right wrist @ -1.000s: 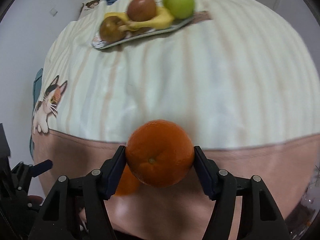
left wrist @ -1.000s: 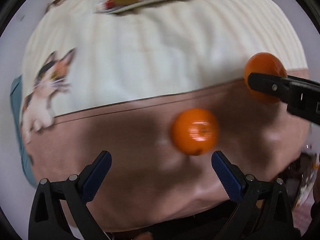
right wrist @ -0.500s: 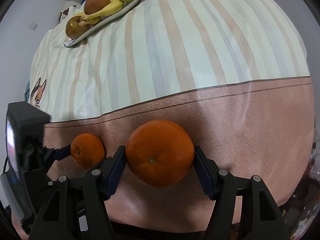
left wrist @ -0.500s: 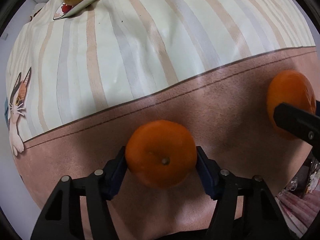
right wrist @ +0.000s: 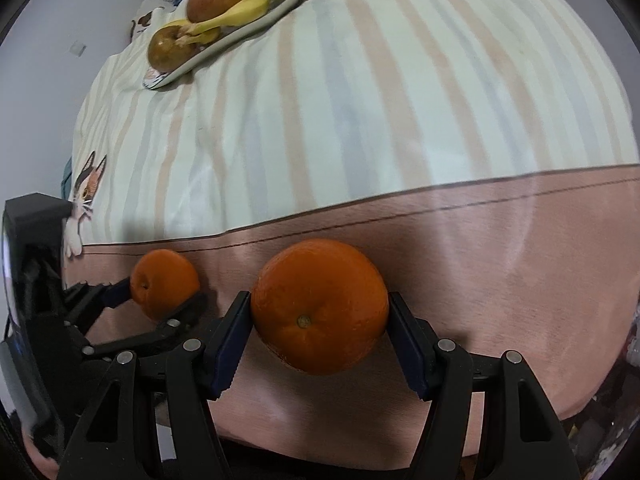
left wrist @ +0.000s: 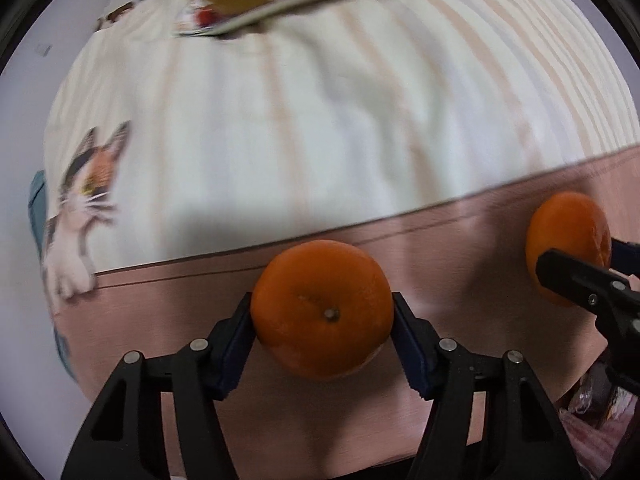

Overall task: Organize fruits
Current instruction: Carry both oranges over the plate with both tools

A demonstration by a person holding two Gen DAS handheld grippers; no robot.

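Orange fruit fills both your claws, left gripper (left wrist: 323,330) clamping a small orange (left wrist: 322,308) and right gripper (right wrist: 319,330) a large orange (right wrist: 319,304) above the pink bedspread (right wrist: 500,264), both still owed to the far tray (right wrist: 240,32) with its other fruit.

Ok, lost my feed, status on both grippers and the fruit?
Left gripper shut on small orange. Right gripper shut on big orange. Tray of fruit far across bedspread, path clear.
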